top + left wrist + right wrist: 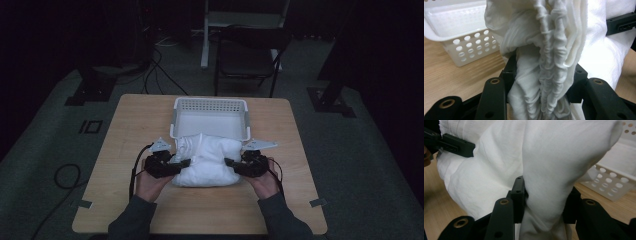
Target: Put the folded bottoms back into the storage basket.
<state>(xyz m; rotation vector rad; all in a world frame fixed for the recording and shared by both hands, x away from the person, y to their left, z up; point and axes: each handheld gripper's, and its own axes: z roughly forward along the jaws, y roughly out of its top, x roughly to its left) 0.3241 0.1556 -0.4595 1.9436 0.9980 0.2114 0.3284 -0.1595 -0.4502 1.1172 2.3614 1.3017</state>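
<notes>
Left gripper (181, 164) pinches the gathered, ruched end of the folded white cloth (207, 160) at its 9 o'clock side, and the right gripper (231, 163) is clamped on the smooth fold at its 3 o'clock side. Cloth sits over the wooden table (125, 140), its far edge touching the near wall of the white perforated basket (210, 105) at 12 o'clock; long axis runs 9 to 3 o'clock between the two grippers. Basket holds nothing visible, its pale floor bare.
</notes>
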